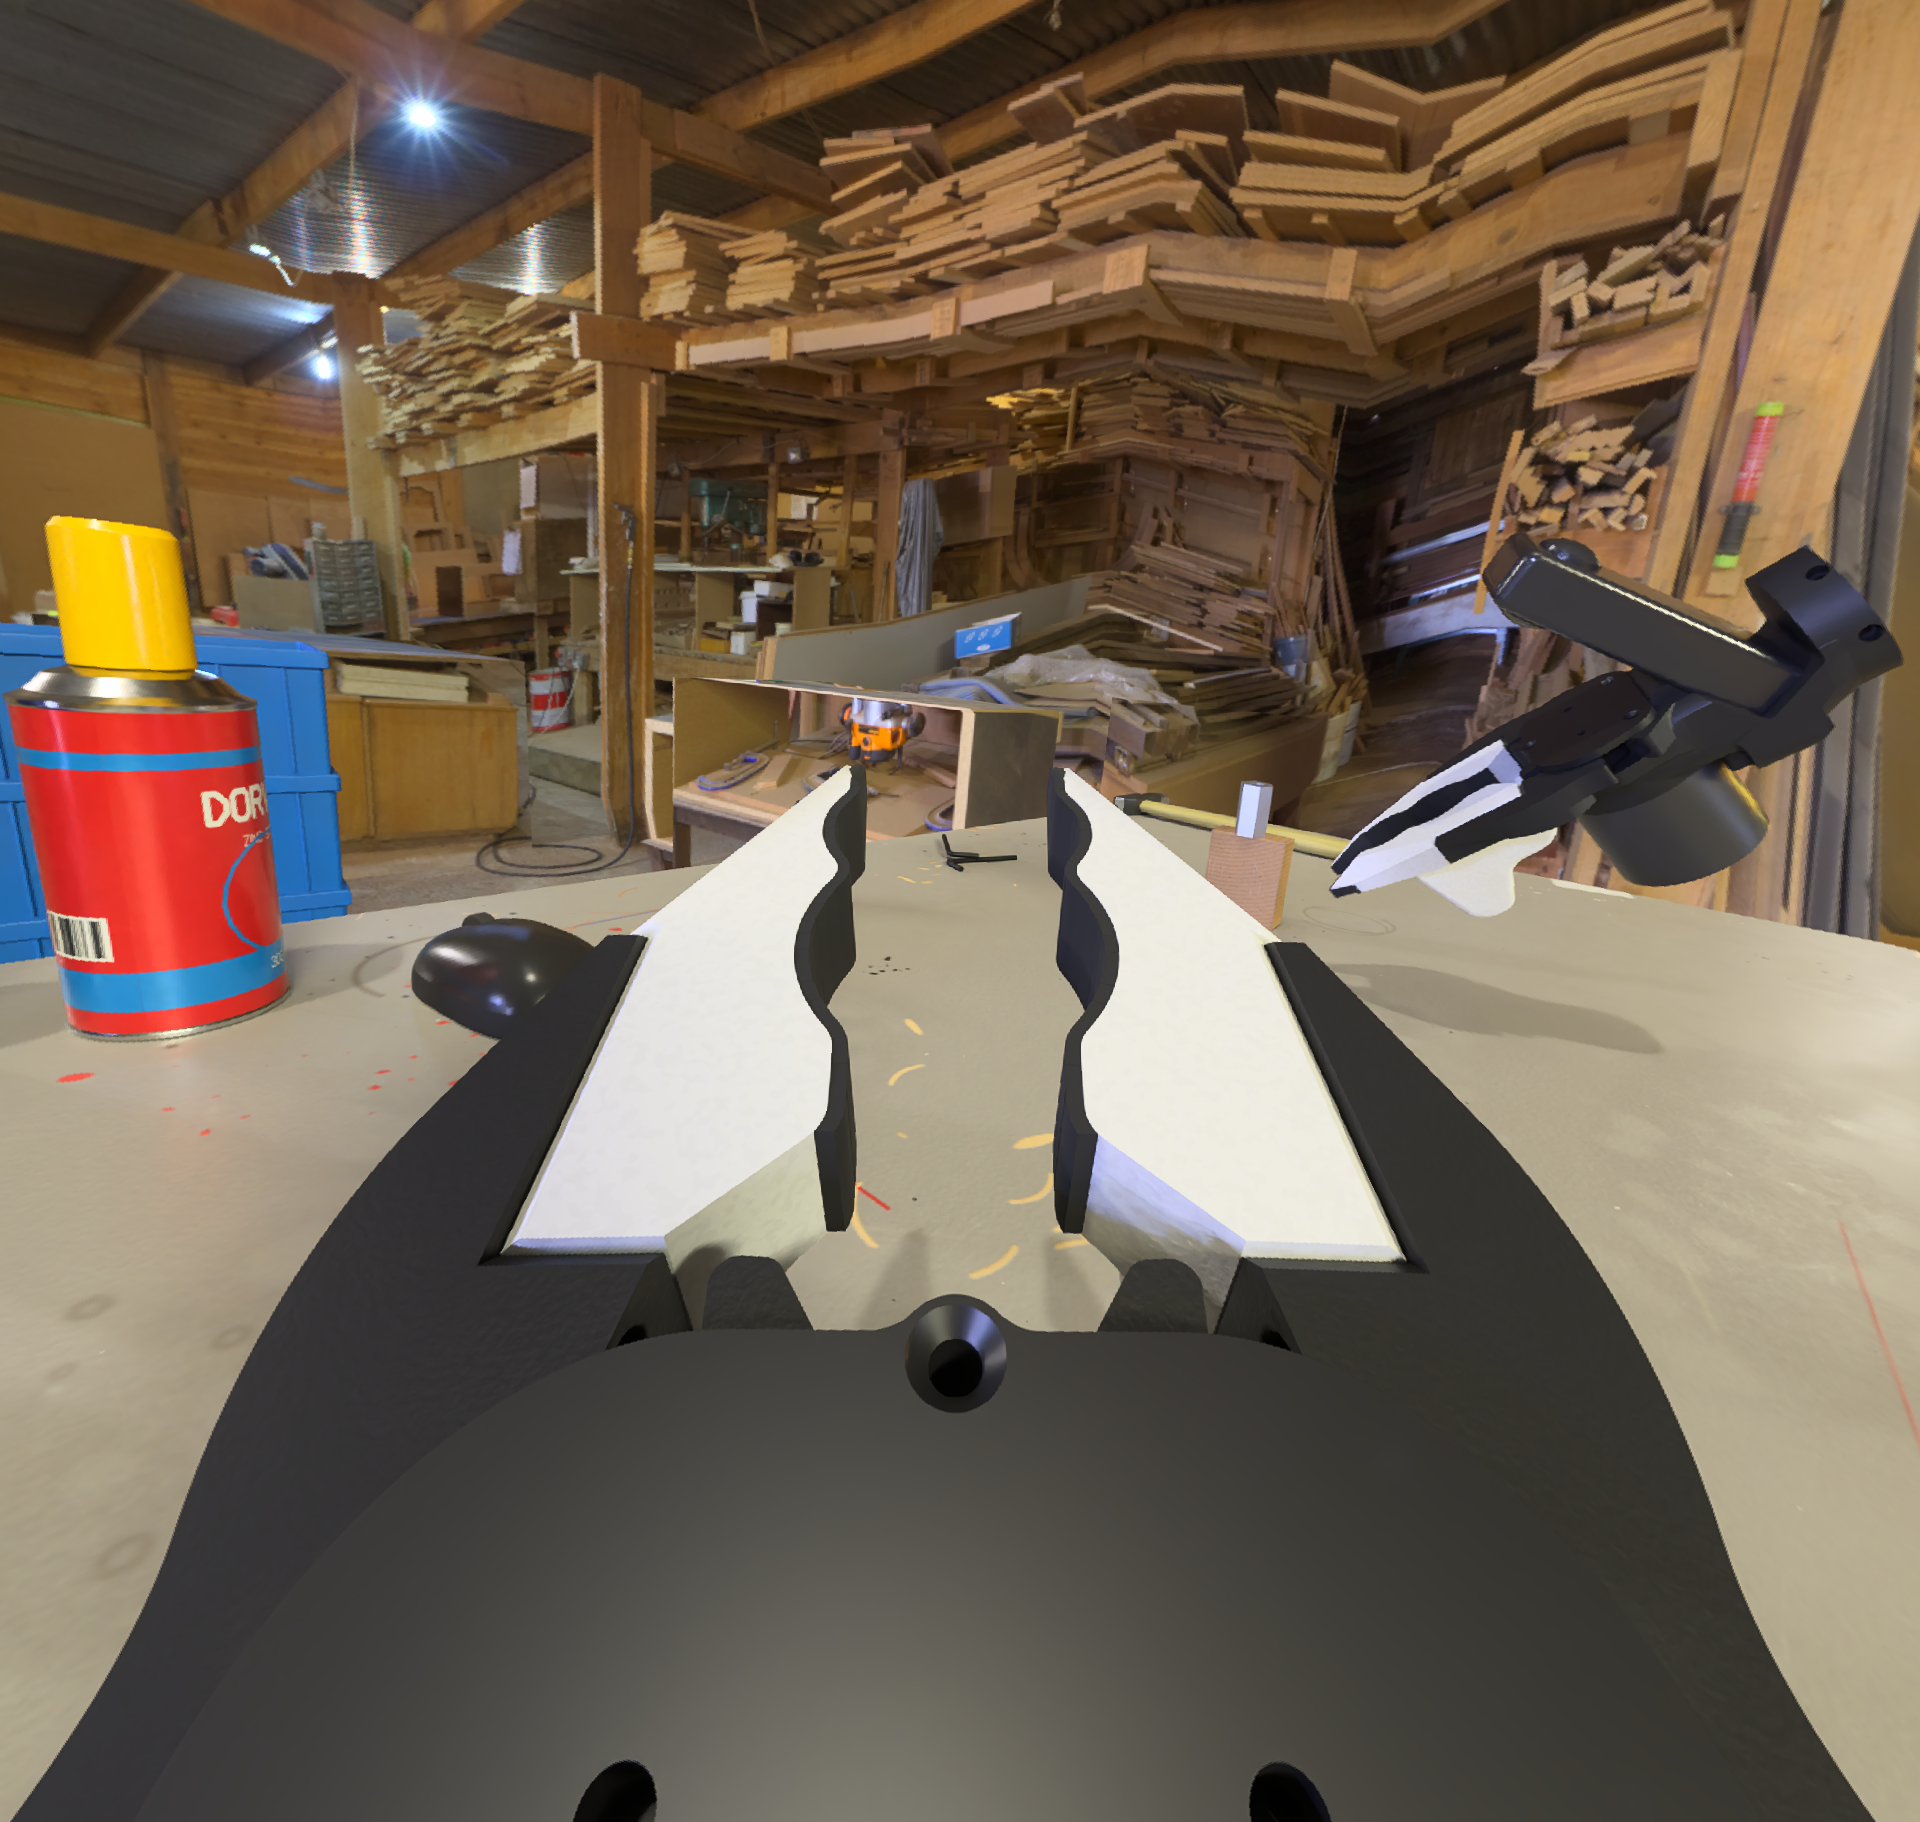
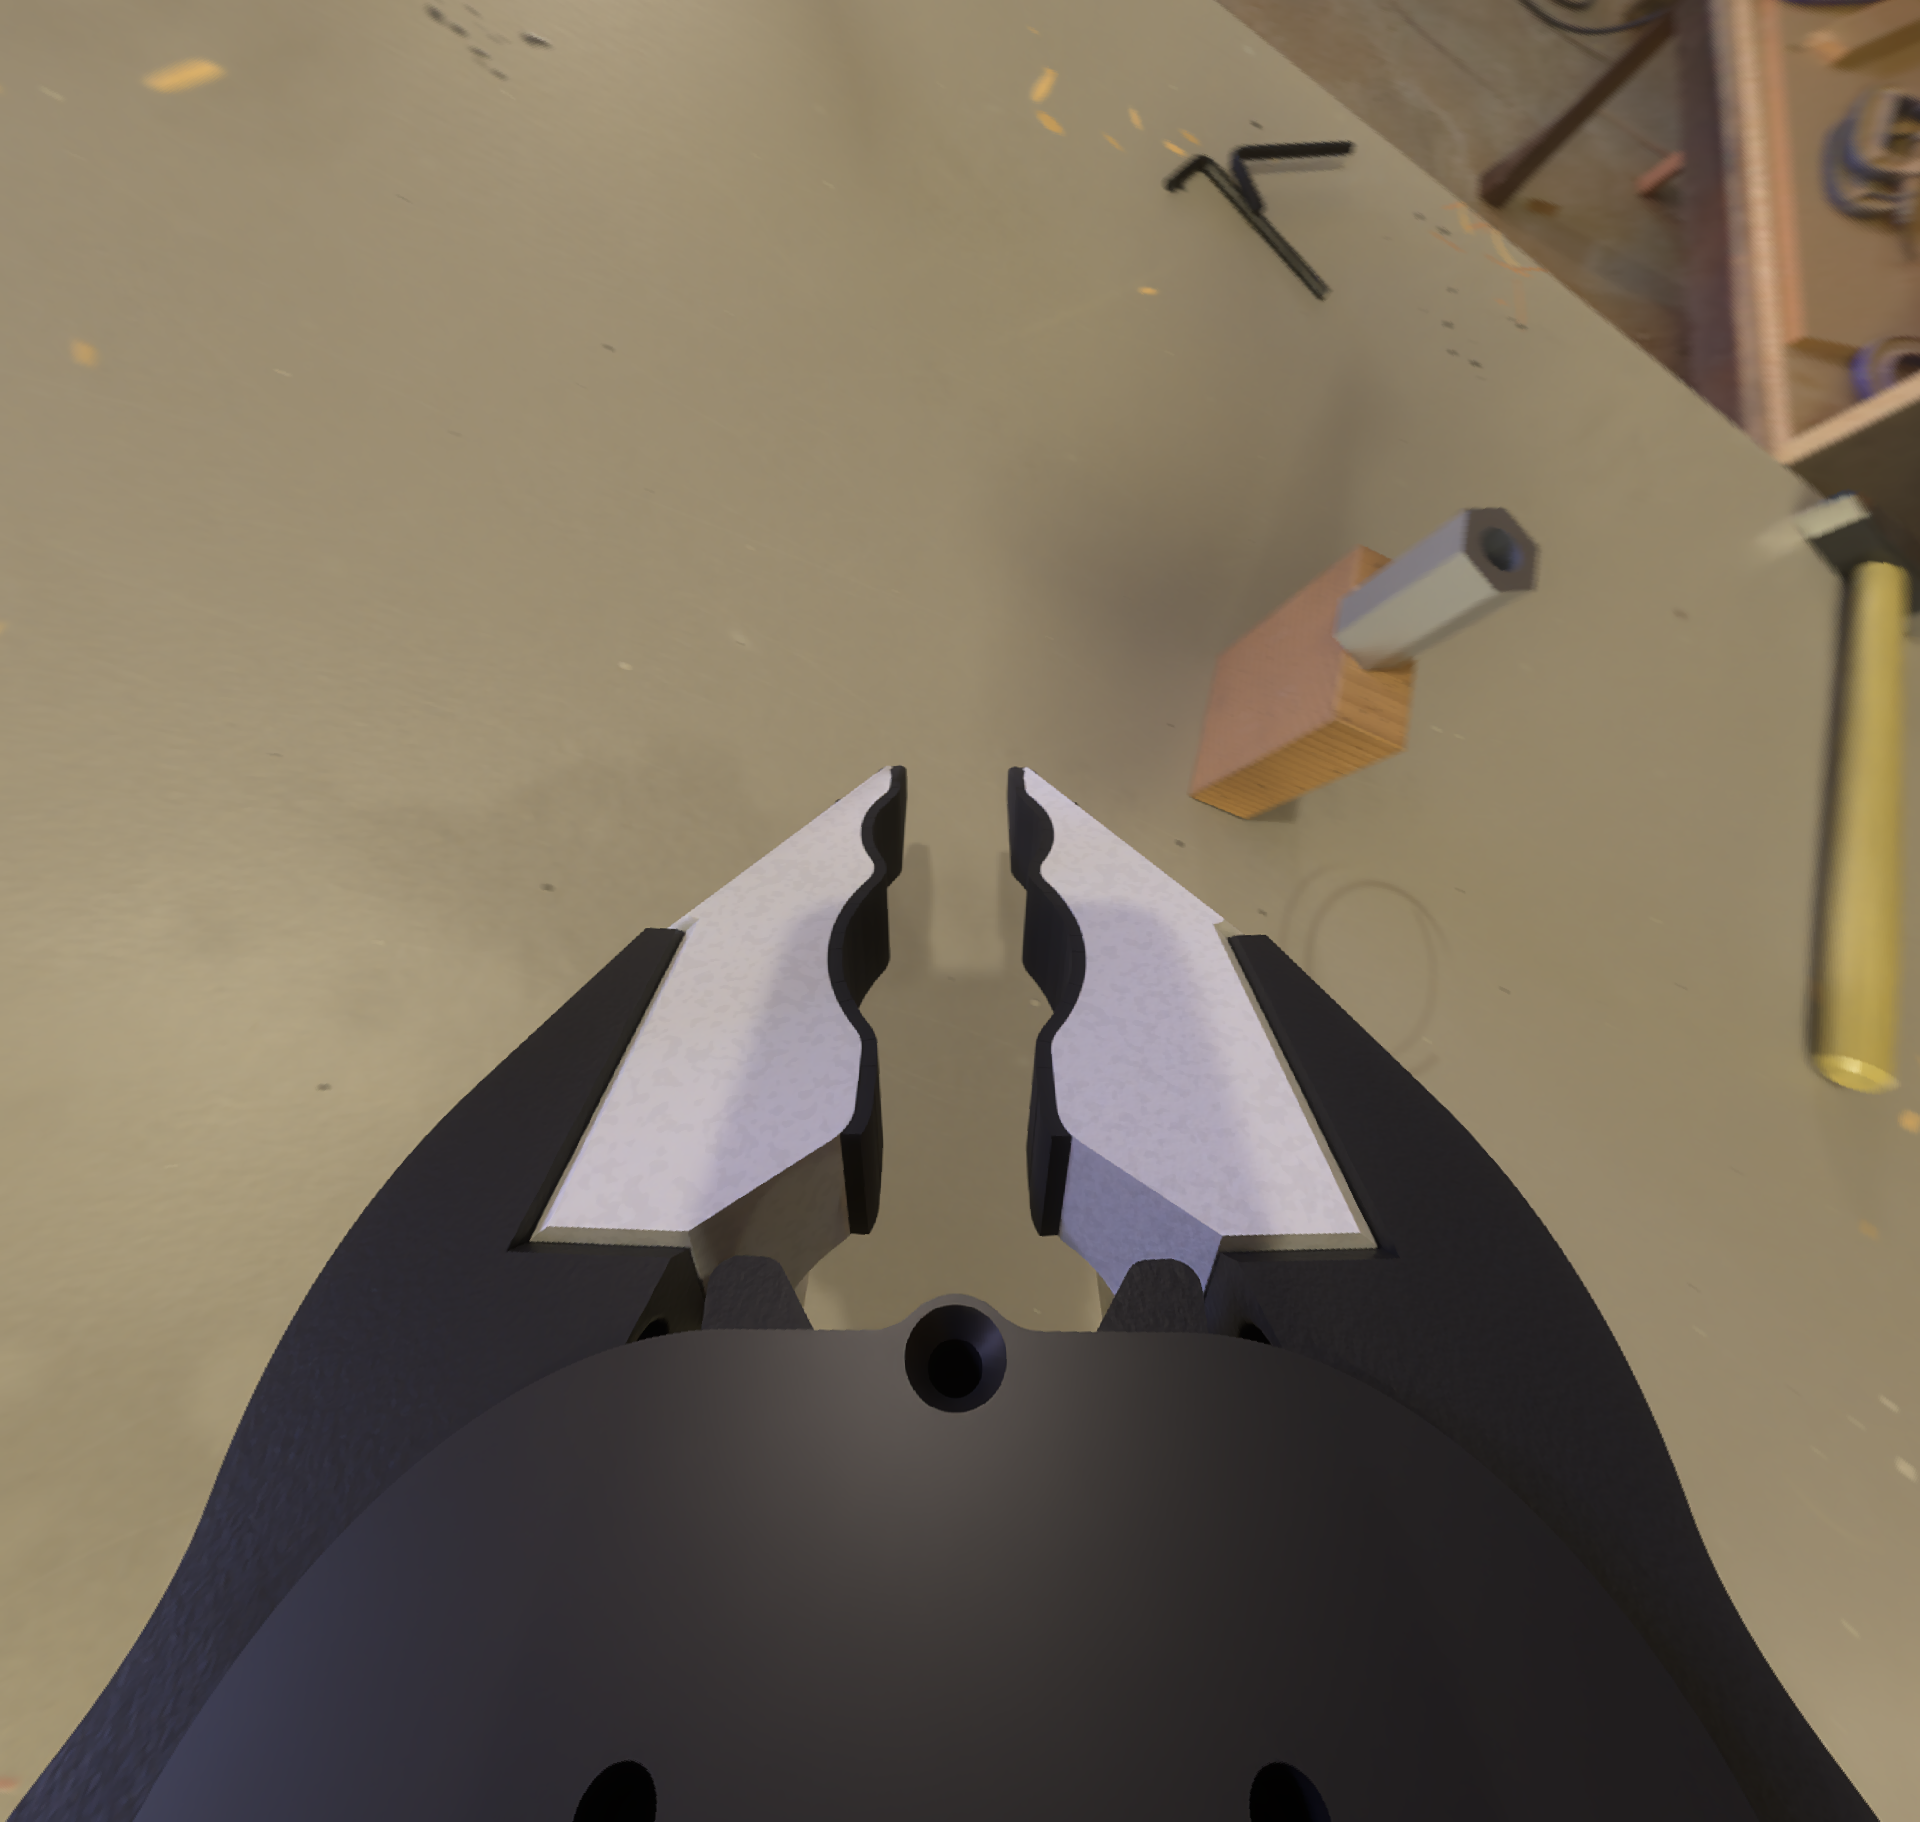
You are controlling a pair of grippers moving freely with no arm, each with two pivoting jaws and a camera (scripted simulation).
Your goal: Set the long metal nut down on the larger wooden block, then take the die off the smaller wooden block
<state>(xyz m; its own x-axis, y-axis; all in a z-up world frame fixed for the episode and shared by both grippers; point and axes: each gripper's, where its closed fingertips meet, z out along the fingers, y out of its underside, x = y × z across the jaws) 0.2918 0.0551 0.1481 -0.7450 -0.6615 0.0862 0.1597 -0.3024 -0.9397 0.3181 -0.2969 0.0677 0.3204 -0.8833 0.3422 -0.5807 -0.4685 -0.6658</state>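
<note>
The long metal nut [image 1: 1254, 809] stands upright on a wooden block [image 1: 1250, 879] at the far right of the table. In the right wrist view the nut [image 2: 1439, 598] rests near one end of the block's [image 2: 1283, 692] top. My right gripper [image 2: 956, 775] is open and empty, above the table and a short way to the left of the block; it also shows in the left wrist view [image 1: 1345, 873], just right of the block. My left gripper [image 1: 956, 785] is open and empty, low over the table. No die and no second block are in view.
A red spray can with a yellow cap [image 1: 145, 806] stands at the left, with a black rounded object [image 1: 499, 962] beside it. Black hex keys [image 2: 1257, 188] lie near the far table edge. A hammer [image 2: 1865, 837] lies beyond the block. A blue crate [image 1: 301, 733] stands off the table.
</note>
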